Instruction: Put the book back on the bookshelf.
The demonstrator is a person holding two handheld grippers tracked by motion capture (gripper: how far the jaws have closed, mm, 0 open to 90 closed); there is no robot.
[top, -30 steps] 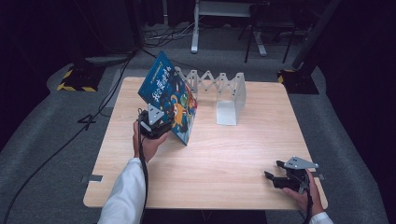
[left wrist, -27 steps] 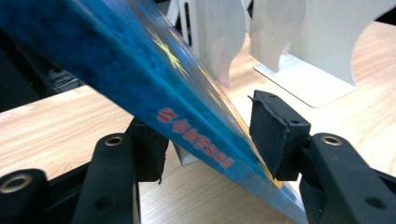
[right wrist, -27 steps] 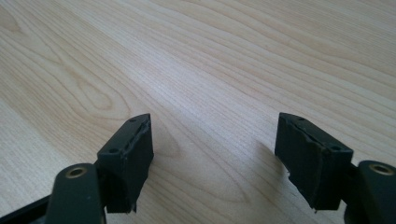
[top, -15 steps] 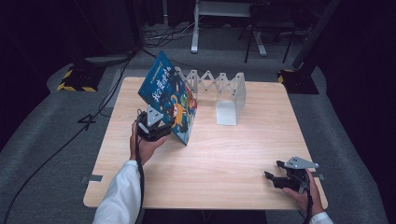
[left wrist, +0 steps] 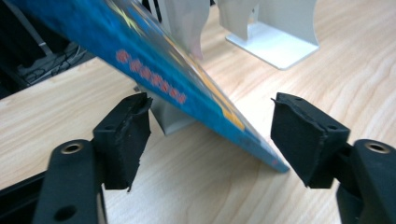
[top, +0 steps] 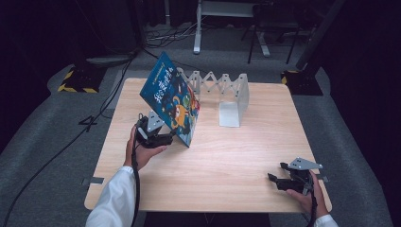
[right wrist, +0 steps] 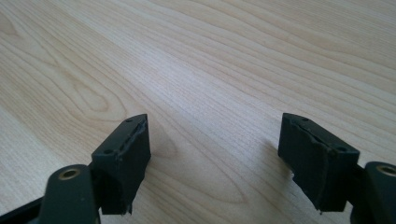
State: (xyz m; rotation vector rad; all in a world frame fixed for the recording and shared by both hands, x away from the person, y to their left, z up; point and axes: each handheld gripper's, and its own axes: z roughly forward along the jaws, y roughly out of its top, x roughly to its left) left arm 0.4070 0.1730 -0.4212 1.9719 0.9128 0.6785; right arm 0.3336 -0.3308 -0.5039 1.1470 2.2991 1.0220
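So the left gripper (left wrist: 210,135) has just been opening — its jaws now stand apart, off the book (top: 172,99), which leans tilted against the white rack (top: 222,90) by itself. Looks placed. Right gripper (right wrist: 215,158) sits open on the table (top: 227,161), nothing between.

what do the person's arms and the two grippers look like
Both grippers are black. The left gripper and the right gripper each carry a grey three-cornered plate on top and trail a black cable. Their jaws end in blocky black pads, rough at the edges. The person wears white sleeves.
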